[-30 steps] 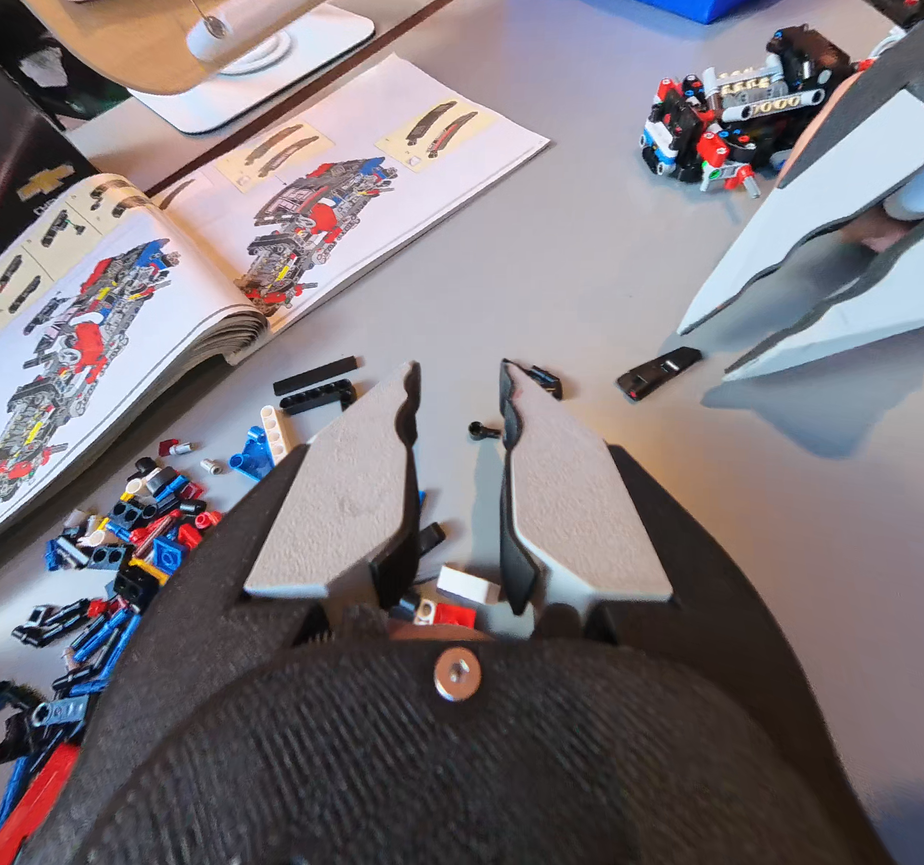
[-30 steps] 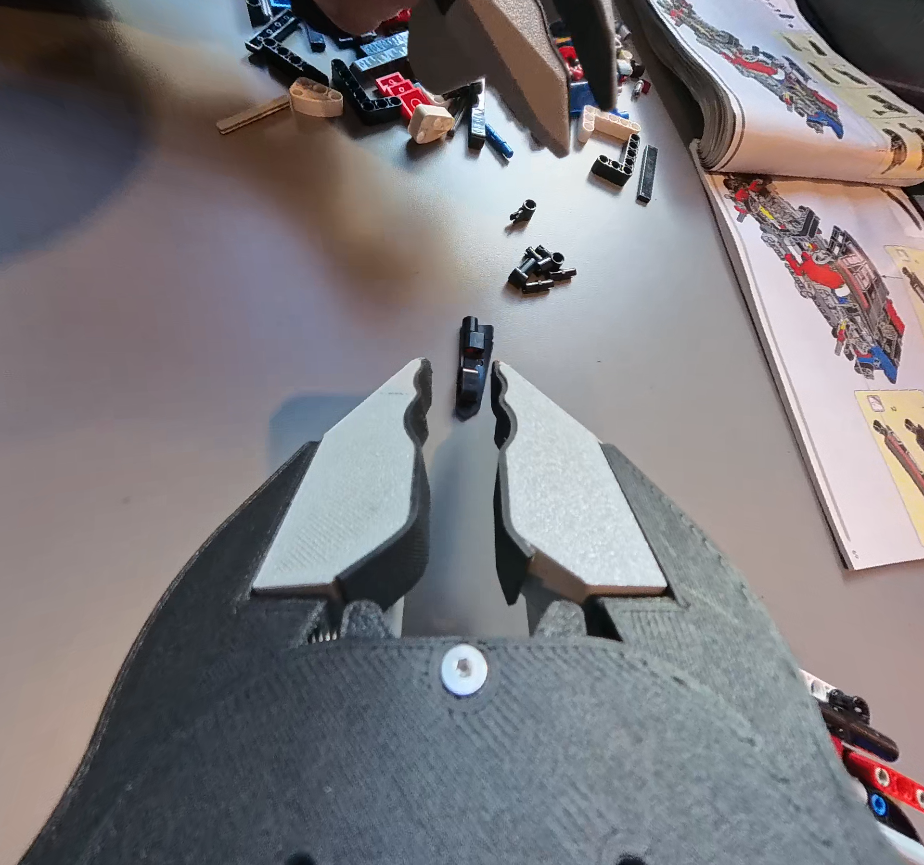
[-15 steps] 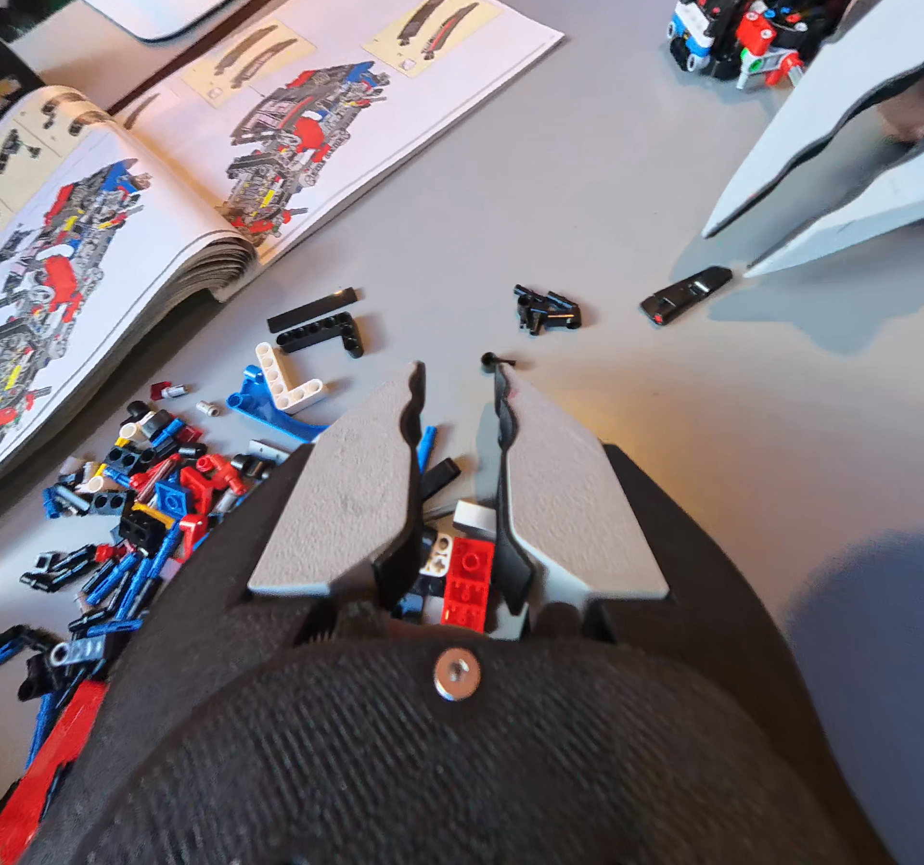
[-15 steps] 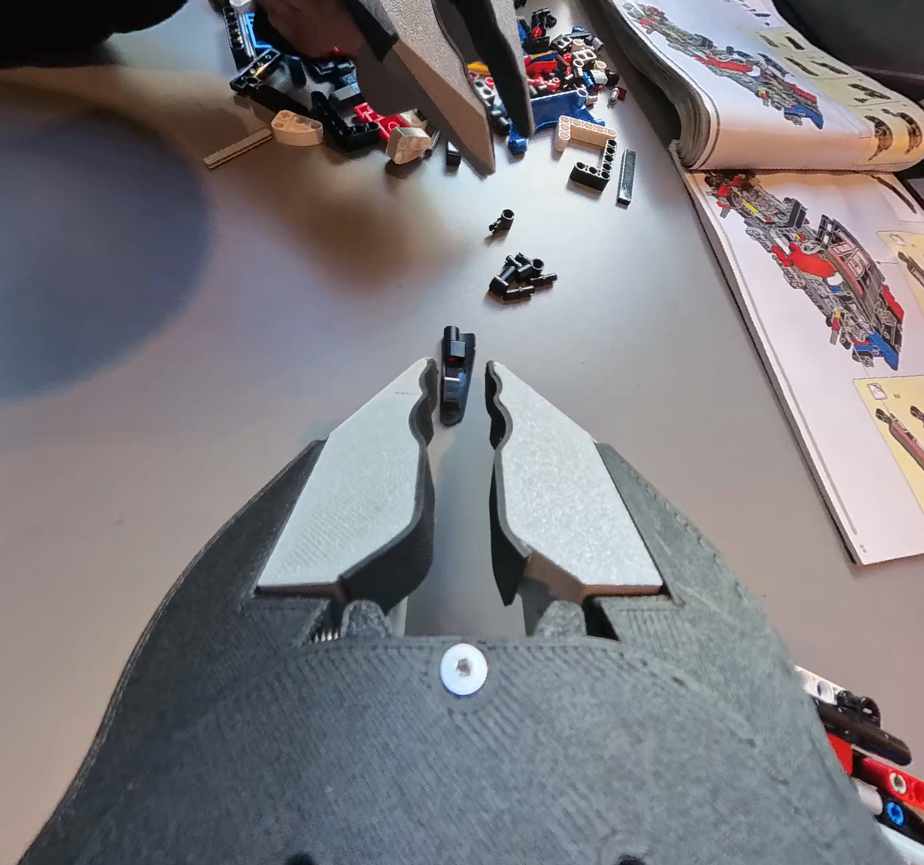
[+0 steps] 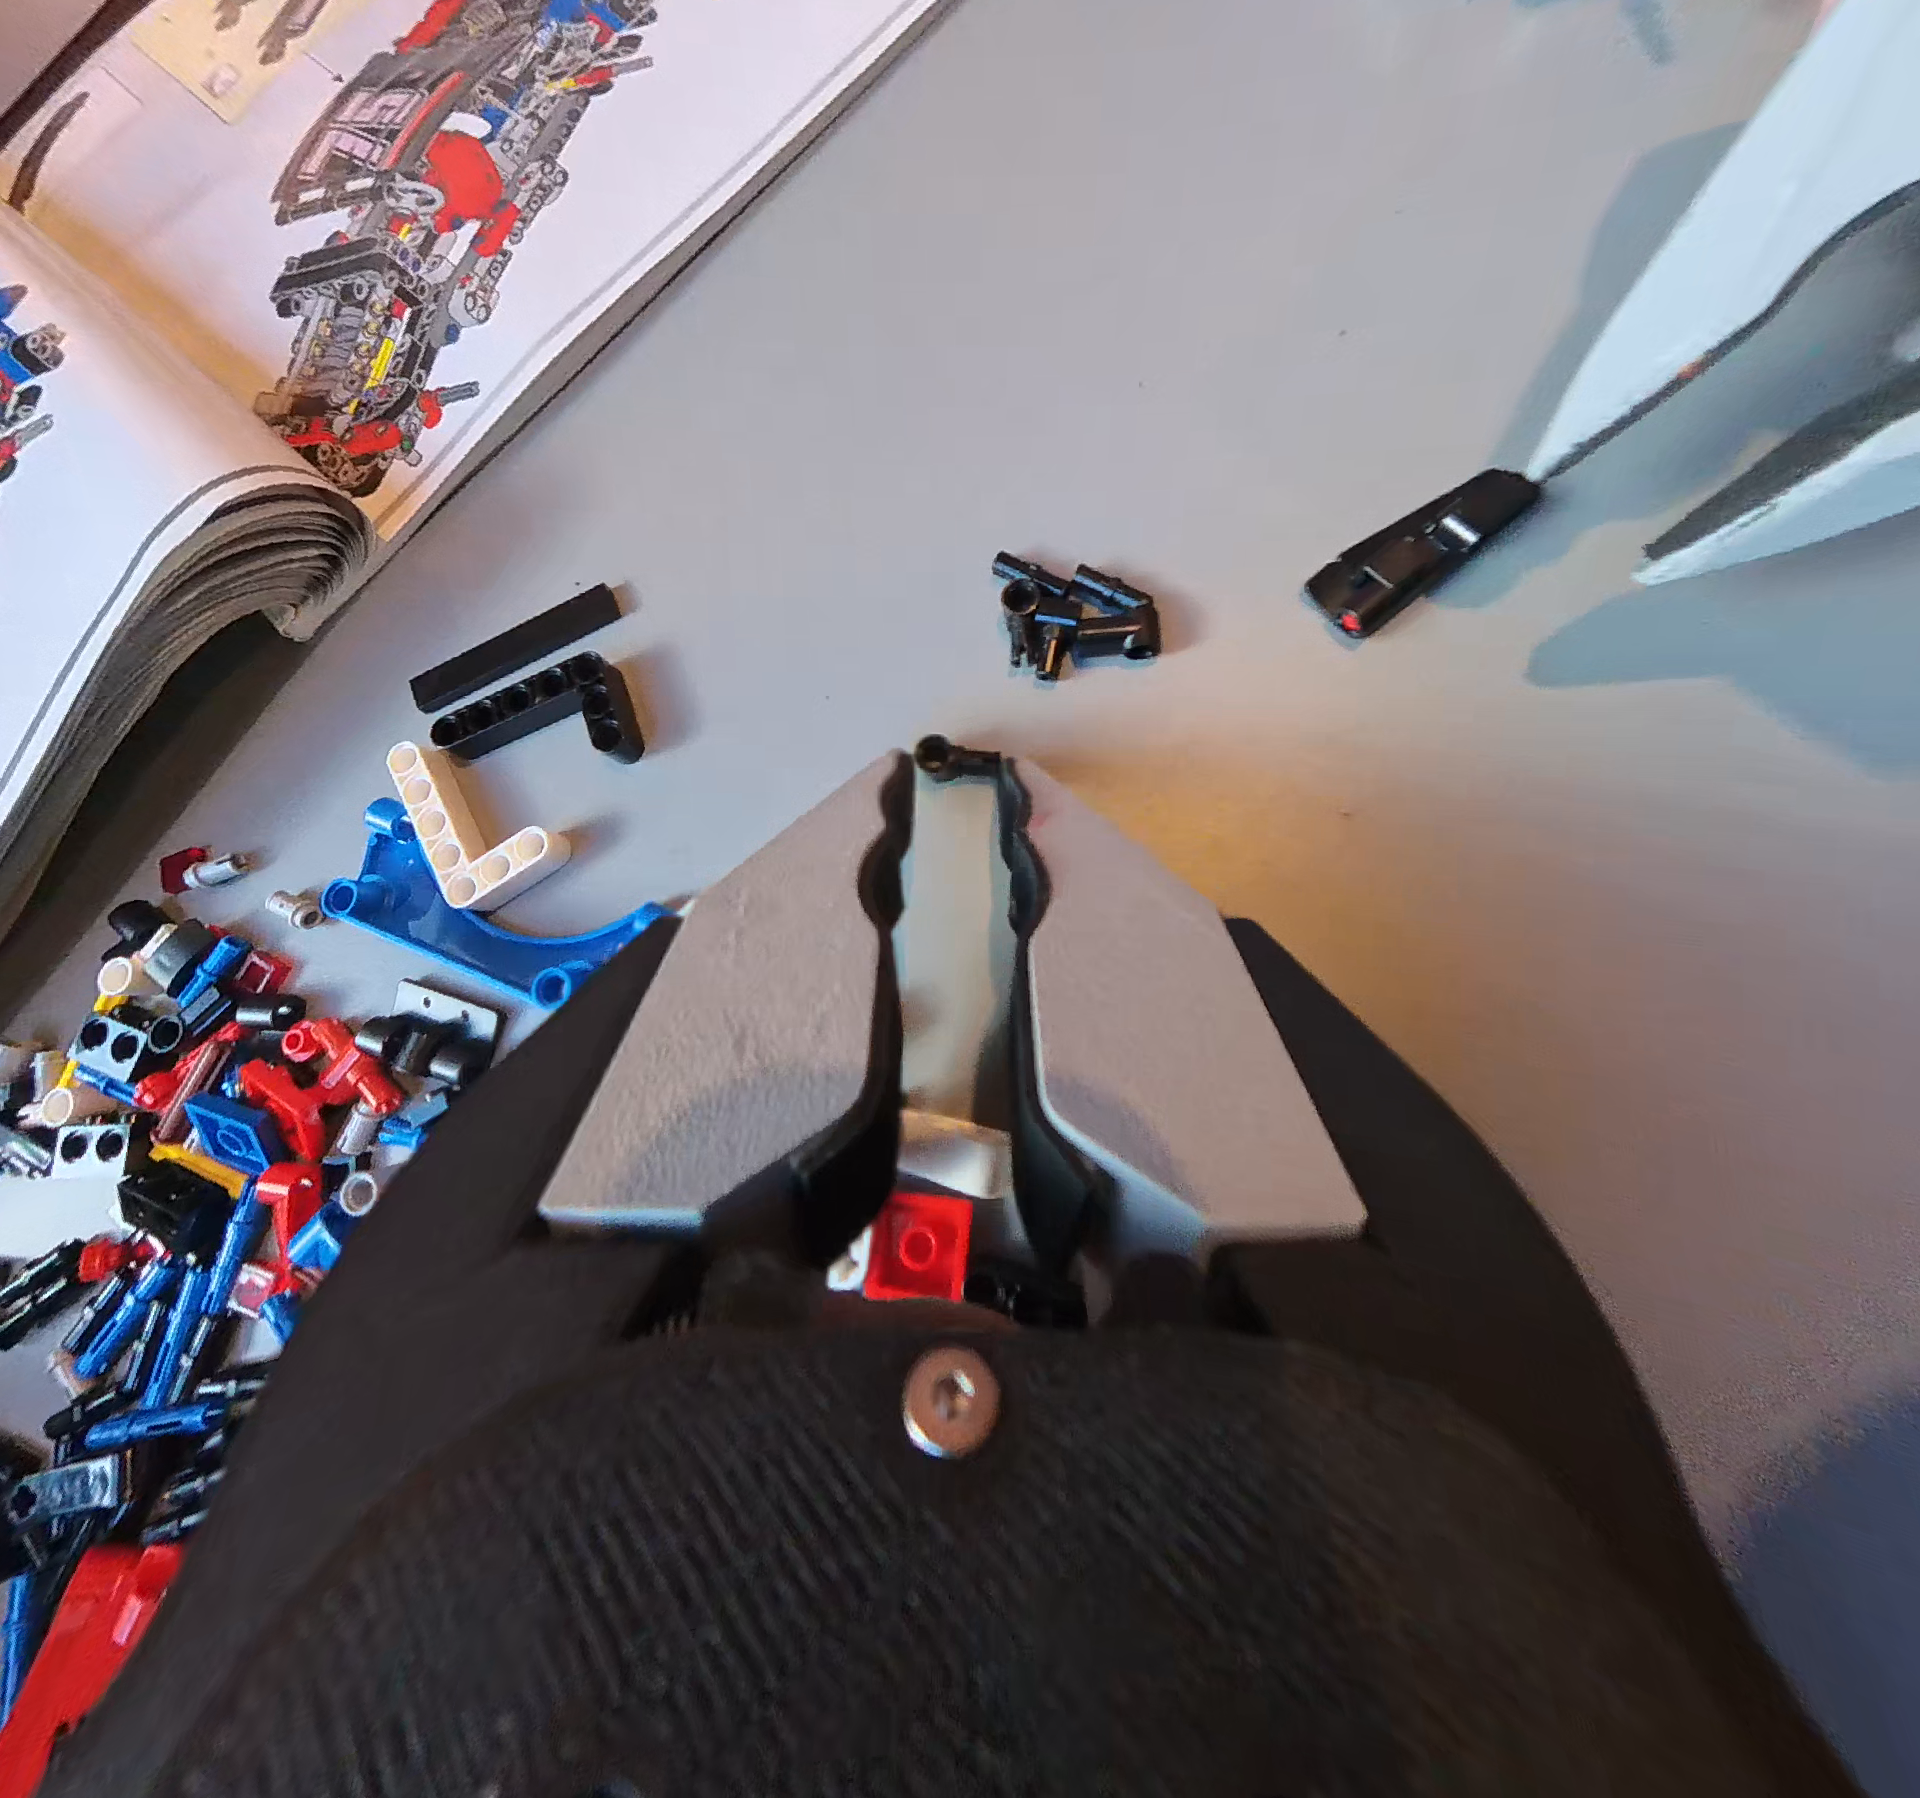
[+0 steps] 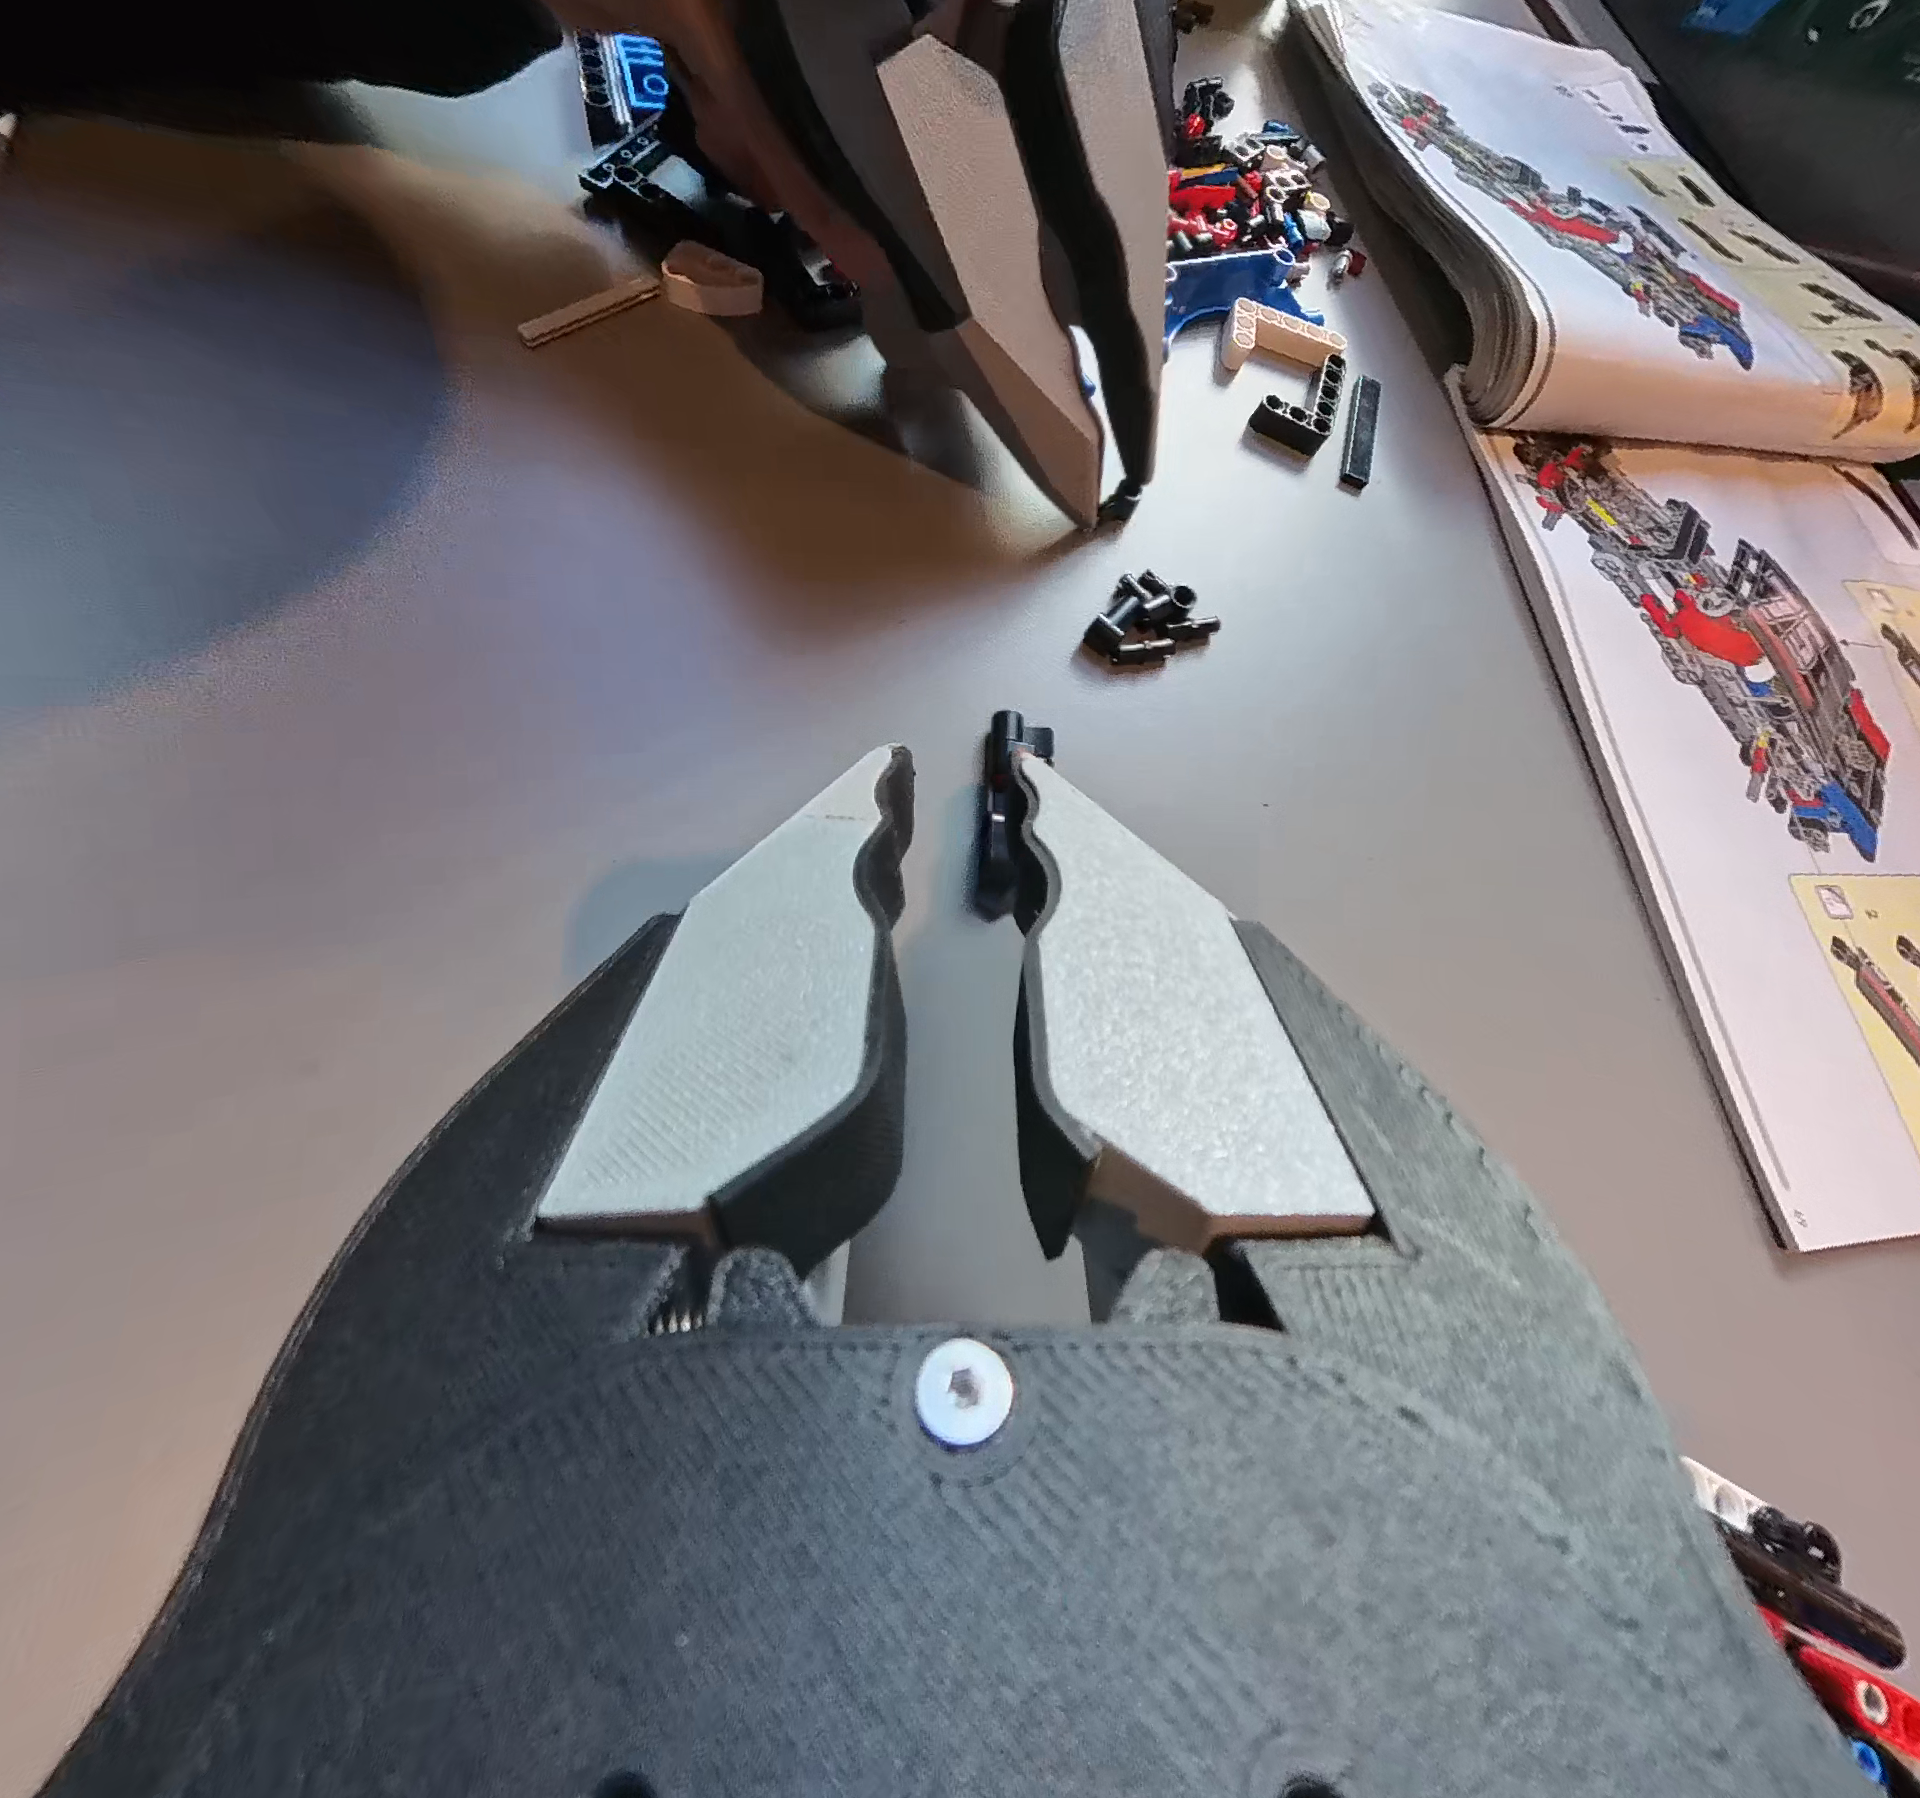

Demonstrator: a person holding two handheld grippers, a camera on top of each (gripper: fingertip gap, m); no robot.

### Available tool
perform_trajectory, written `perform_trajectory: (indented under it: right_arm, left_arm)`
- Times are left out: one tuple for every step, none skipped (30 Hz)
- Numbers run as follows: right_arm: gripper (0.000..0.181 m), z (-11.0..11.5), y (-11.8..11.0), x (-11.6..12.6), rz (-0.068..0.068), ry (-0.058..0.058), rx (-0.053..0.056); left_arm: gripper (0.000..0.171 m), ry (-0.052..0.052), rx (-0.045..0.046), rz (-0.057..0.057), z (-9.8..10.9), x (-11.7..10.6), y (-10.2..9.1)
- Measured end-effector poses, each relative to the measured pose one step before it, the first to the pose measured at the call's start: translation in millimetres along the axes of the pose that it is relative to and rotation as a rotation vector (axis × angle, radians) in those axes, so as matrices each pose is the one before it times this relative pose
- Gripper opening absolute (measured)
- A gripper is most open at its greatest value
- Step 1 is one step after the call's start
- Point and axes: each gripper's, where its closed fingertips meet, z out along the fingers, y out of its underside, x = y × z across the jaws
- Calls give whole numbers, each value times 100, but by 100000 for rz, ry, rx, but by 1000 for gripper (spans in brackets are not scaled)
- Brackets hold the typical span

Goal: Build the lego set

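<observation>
A small black pin lies on the grey table, crosswise between my left gripper's tips. My left gripper is closed down to a narrow gap and both tips touch the pin; it also shows in the right wrist view, tips on the table. A black curved piece with a red dot lies between my right gripper's fingers, against the right finger. My right gripper is open and low over the table. In the left wrist view the right gripper sits just behind that piece.
A cluster of black pins lies between the two grippers. An open instruction booklet lies at the left. Loose pieces are piled beside it, with a black L-beam and a white L-beam. A partial build sits by the right gripper. The tips of one gripper are about 11 cm away from the tips of the other. The partial build is about 20 cm from my right fingertips and 25 cm from my left.
My left gripper moved forward from the pile to the single pin and its jaws narrowed around it. My right gripper moved forward, so the black piece now lies between its fingers.
</observation>
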Motion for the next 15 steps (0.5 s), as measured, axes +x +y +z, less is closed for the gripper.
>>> perform_trajectory:
  right_arm:
    - [14, -11, -8, 22, -476, 473, -68]
    - [13, -17, -4, 52, -327, 538, -111]
    - [14, -36, 45, 107, -148, 771, -259]
    - [14, -67, 100, 217, 95, 1202, -421]
    - [14, -96, 117, 252, 669, 1299, -435]
    - [13, -175, 112, 226, 1723, 1042, -455]
    - [13, -221, 35, 151, 2695, 578, -77]
    - [13, -259, -93, -48, 2774, -244, 997]
    - [12, -273, -123, -216, 2013, -717, 1706]
    - [12, -241, -33, -250, 873, -256, 1489]
    - [11, -184, 117, -216, -263, 418, 612]
    - [11, -168, 185, -154, -1115, 963, -277]
    - [11, -180, 118, -88, -1659, 1455, -296]
    - [11, -190, -2, -77, -1724, 1426, 427]
    - [10, -154, -8, -166, -1117, 522, 281]
  left_arm:
    - [13, -273, -99, 178, -30, 39, 34]
    - [13, -443, -205, 343, -49, 38, 53]
    - [13, -207, -297, 486, -90, 112, 60]
    - [13, -59, -242, 306, -114, 146, 36]
    - [13, 21, 262, -1, -163, 205, -70]
    - [12, 635, 850, -138, -232, 344, -181]
    - [13, 1270, 1416, -358, -266, 522, -304]
    - [13, 1891, 1370, -331, -226, 684, -284]
    - [13, 1978, 1067, 51, -174, 786, -227]
    - [13, 1593, 663, 546, -114, 805, -135]
    - [13, 1205, 43, 1117, -57, 802, -25]
    - [13, 1097, -132, 1463, -15, 826, 22]
    - [13, 1072, -54, 1614, 24, 822, 16]
    - [13, 1172, -32, 1482, 66, 790, -7]
    - [13, 1209, -127, 1124, 117, 736, -11]
